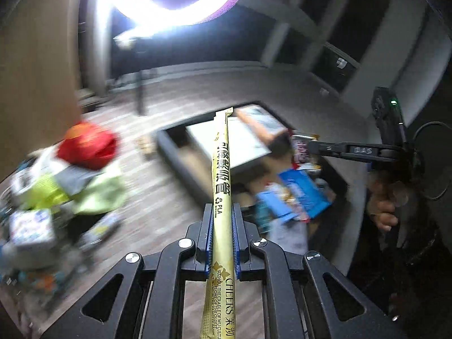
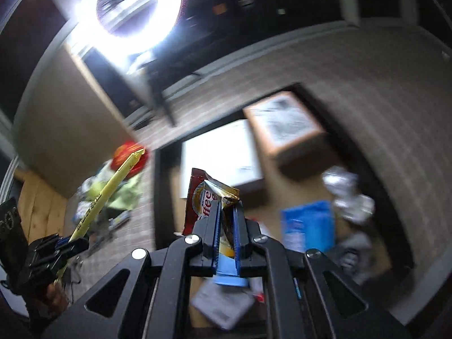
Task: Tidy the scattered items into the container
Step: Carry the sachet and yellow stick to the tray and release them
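**Both grippers loaded, container partly filled, a pile still waiting**

My left gripper [image 1: 222, 212] is pressed together on a long gold straw sleeve [image 1: 222, 169]. The blue pads pinch it near its lower part, and the sleeve stands out straight ahead of the fingers. Its far tip reaches, in my left view, over the near edge of the dark container [image 1: 175, 152]. My right gripper [image 2: 226, 214] is also pinching: between its pads sits a crumpled coffee sachet [image 2: 209, 195], red and gold, which sticks up above the fingertips.

Ahead of the right gripper, and just below it, lies the open container [image 2: 158, 186]. Inside I can see a white box [image 2: 220, 152], a brown carton [image 2: 288, 130] leaning at the far side, a blue packet [image 2: 308, 226] and some pale wrappers which are too blurred to name. So I judge that a good part of the tidying is already done.

To the left of my left gripper, well apart from the container, a heap of loose things remains on the wooden surface: a red bag [image 1: 87, 147], a light green packet [image 1: 99, 195] and several small boxes, blurred. These are left to do, together with the two items I hold now.

From the right view, my left gripper appears at the far left, with the sleeve pointing up toward the red bag. From the left view, my right gripper is at the right, over the container's far side. I think both items need only a release above the container.
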`<action>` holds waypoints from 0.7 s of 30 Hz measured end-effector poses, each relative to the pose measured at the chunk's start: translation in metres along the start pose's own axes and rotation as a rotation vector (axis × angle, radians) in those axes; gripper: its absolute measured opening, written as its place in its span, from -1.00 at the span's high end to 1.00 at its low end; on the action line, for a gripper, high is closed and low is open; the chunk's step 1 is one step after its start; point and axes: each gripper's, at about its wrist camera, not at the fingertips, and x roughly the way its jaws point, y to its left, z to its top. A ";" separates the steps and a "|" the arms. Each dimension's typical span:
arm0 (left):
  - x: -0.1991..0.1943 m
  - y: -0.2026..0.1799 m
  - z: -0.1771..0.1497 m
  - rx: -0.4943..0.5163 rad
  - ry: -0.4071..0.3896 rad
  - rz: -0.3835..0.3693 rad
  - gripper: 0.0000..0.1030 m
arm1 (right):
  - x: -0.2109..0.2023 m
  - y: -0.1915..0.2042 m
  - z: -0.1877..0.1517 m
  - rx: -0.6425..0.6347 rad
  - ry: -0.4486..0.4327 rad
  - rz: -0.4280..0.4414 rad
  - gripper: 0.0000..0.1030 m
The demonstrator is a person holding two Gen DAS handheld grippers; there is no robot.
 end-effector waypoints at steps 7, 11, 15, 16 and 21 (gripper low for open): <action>0.052 -0.064 0.024 0.125 0.059 -0.104 0.80 | -0.012 -0.046 -0.016 0.085 -0.017 -0.083 0.84; 0.075 -0.090 0.037 0.201 0.058 -0.091 0.61 | -0.014 -0.054 -0.018 0.101 -0.031 -0.140 0.08; 0.084 -0.095 0.042 0.220 0.051 -0.013 0.26 | -0.027 -0.055 -0.019 0.106 -0.094 -0.162 -0.17; 0.081 -0.092 0.041 0.216 0.046 -0.010 0.26 | -0.029 -0.053 -0.018 0.093 -0.102 -0.170 -0.17; 0.066 -0.074 0.038 0.194 0.016 0.039 0.27 | -0.028 -0.038 -0.012 0.036 -0.113 -0.168 -0.17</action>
